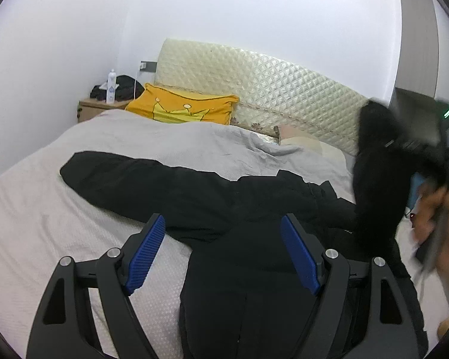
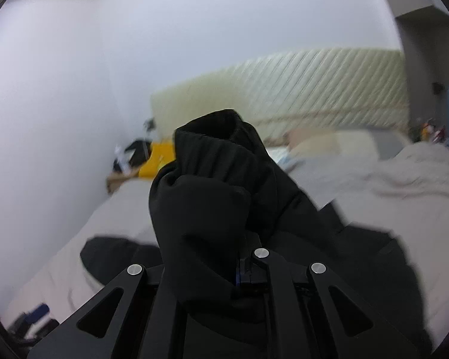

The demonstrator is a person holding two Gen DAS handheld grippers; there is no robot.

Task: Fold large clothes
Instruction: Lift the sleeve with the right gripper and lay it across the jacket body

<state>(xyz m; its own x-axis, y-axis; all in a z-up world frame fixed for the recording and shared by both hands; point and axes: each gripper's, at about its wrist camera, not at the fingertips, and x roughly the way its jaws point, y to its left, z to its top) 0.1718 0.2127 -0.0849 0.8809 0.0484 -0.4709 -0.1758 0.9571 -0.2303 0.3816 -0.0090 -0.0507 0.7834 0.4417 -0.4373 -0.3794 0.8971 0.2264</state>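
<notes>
Left hand-held gripper (image 1: 223, 251) hovers spread over the black jacket (image 1: 170, 188); right hand-held gripper (image 2: 244, 264) lifts its pinched sleeve cuff (image 2: 215, 146)

No text, number or brand can be read in either view. The white bottle (image 1: 111, 86) on the nightstand, at about ten o'clock in the left wrist view, carries a blue mark, but it is too small to read. The yellow pillow (image 1: 182, 108) at about eleven o'clock shows only a crown drawing, no letters. The black jacket (image 1: 194, 191) has a tiny pale mark at four o'clock, not legible.
</notes>
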